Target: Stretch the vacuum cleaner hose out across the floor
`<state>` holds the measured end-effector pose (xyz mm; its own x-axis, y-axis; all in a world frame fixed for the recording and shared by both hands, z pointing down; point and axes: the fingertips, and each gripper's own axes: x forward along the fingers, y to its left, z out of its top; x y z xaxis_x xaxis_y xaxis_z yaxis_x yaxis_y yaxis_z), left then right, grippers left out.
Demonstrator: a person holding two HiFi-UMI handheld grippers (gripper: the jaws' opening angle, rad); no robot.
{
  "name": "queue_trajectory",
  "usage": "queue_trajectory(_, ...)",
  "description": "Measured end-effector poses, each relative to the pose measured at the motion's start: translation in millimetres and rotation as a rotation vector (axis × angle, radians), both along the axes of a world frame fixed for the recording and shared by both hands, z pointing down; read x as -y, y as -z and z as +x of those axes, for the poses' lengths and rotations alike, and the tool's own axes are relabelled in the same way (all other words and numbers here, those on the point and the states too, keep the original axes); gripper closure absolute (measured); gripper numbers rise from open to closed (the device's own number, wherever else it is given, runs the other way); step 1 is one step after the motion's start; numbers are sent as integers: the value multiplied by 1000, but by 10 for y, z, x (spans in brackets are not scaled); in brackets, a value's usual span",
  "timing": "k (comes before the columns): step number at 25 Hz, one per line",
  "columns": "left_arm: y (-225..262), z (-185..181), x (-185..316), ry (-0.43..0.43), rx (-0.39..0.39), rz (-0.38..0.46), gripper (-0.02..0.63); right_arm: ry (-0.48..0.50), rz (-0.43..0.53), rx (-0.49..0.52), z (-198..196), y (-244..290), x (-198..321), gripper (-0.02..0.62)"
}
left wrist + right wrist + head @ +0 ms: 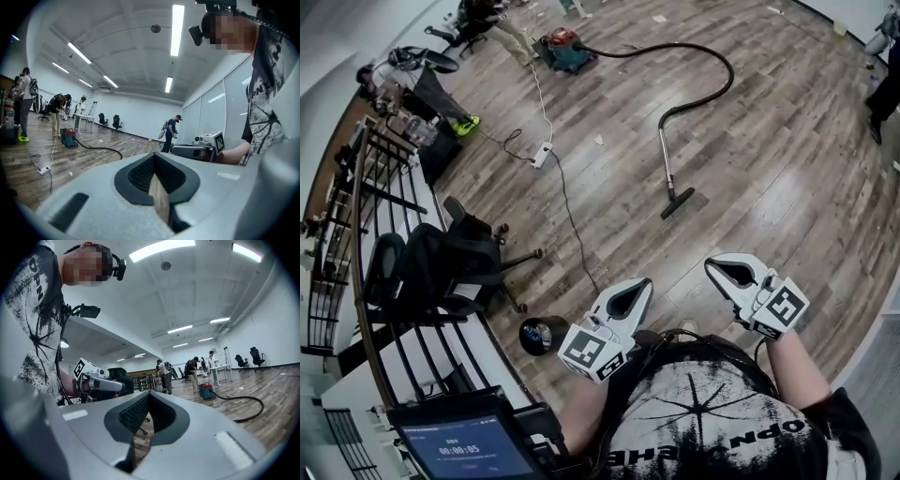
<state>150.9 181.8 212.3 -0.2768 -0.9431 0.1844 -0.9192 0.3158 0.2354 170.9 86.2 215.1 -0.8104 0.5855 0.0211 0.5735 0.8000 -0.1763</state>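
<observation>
Black vacuum cleaner hose (pixel 712 58) curls over the wood floor (pixel 769 169) well ahead of both grippers. It runs from the red-and-teal canister (pixel 563 49) to the metal wand (pixel 665 157), whose floor nozzle (pixel 678 202) lies nearest them. The left gripper (pixel 639 286) and right gripper (pixel 717 269) are closed and empty, side by side.

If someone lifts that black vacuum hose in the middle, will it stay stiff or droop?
Probably droop: the hose lies in a loose curve on the floor, so it looks flexible. The metal wand at its end runs straight and likely stays rigid. A hard pull might drag the vacuum cleaner it joins.
</observation>
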Motion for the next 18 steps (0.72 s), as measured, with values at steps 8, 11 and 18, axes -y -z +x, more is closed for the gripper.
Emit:
queue_trajectory(8,-44,-212,121,3,13,3,604,17,26,-18,-215,-123,73,589)
queue_trajectory(11,-84,-321,156,-7,0,7,604,9,25,-12,-319,-94,123,589)
queue_trajectory(18,-46,-756,155,-21,-2,30,604,-9,58,-40,-687,-118,128,589)
